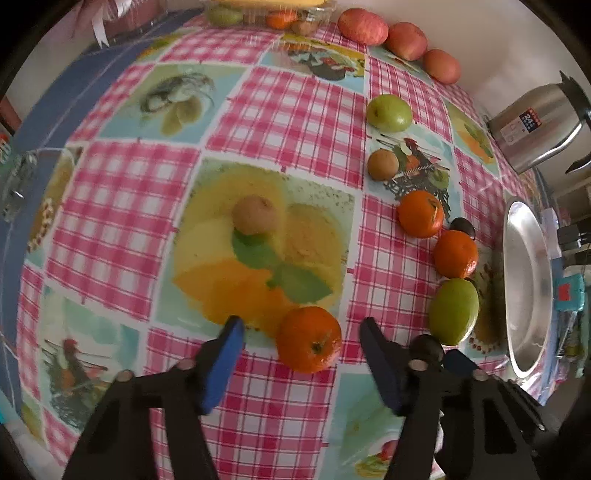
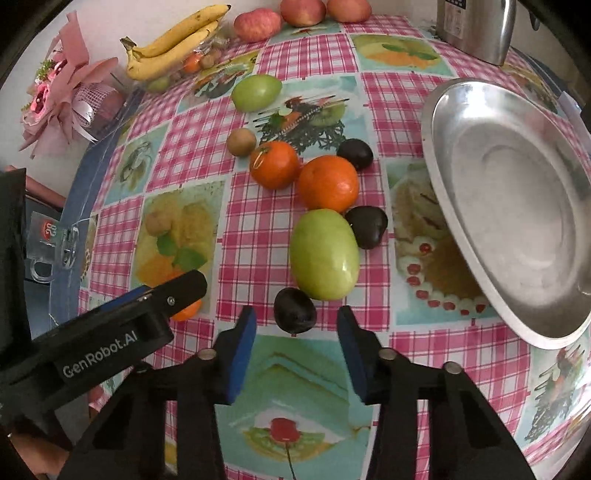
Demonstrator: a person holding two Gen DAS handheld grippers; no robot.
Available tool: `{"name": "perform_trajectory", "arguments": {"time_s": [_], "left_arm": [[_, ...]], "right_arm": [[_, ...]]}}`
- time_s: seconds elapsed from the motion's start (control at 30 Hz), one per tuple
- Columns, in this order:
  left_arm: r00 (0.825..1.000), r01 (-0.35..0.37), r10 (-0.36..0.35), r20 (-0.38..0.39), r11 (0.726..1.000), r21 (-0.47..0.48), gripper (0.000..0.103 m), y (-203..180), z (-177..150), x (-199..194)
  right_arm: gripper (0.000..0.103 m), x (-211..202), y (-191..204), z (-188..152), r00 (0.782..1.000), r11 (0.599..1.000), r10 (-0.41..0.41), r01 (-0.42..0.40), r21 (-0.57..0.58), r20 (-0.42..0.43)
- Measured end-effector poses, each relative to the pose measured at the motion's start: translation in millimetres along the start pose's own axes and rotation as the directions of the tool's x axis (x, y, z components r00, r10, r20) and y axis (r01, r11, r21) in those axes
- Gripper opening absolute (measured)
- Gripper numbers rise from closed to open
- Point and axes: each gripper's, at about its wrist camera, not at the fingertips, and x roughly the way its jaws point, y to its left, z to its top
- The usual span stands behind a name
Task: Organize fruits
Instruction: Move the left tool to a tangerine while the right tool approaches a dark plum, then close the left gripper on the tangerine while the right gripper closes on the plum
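My left gripper points down at the checked tablecloth. An orange mandarin lies between its blue pads, and a gap shows on each side, so it is open. My right gripper also points down, open around a dark plum, with neither pad touching it. A large green fruit lies just beyond that plum. In the right wrist view, the left gripper's black finger reaches in at the left over the same mandarin.
Two more mandarins, two other dark plums, a second green fruit and a small brown fruit lie beyond. A metal dish sits at the right. At the back are a steel kettle, apples, bananas and a bouquet.
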Motion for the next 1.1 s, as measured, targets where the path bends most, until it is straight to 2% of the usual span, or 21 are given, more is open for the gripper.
{"name": "perform_trajectory", "arguments": {"time_s": [0.1, 0.27, 0.53, 0.7, 0.9, 1.1], "left_arm": [[1.000, 0.002, -0.002, 0.000, 1.000, 0.000, 0.052, -0.8, -0.8, 0.4], [1.000, 0.013, -0.013, -0.004, 1.000, 0.000, 0.040, 0.4, -0.2, 0.3], [1.000, -0.001, 0.001, 0.003, 1.000, -0.008, 0.039, -4.2, -1.7, 0.9], [1.000, 0.007, -0.006, 0.030, 0.999, -0.036, 0.039, -1.5, -1.6, -12.7], [0.995, 0.034, -0.028, 0.096, 0.998, -0.053, 0.039, -5.5, 10.3, -46.4], [0.978, 0.090, -0.073, 0.194, 0.993, -0.081, 0.039, -16.1, 34.3, -89.1]], "right_arm": [[0.032, 1.8, 2.0, 0.4, 1.000, 1.000, 0.008, -0.008, -0.003, 0.000], [0.025, 3.7, 4.7, 0.5, 1.000, 1.000, -0.008, 0.008, -0.008, 0.008], [0.024, 1.5, 0.4, -0.1, 1.000, 1.000, 0.011, -0.011, -0.003, 0.015], [0.024, -12.8, -0.7, -3.7, 0.998, 0.999, 0.042, -0.042, 0.001, 0.045], [0.024, -47.9, 2.0, 0.6, 0.986, 0.997, 0.083, -0.083, -0.002, 0.143], [0.024, -78.1, -8.0, 24.9, 0.970, 0.995, 0.085, -0.095, 0.033, 0.227]]}}
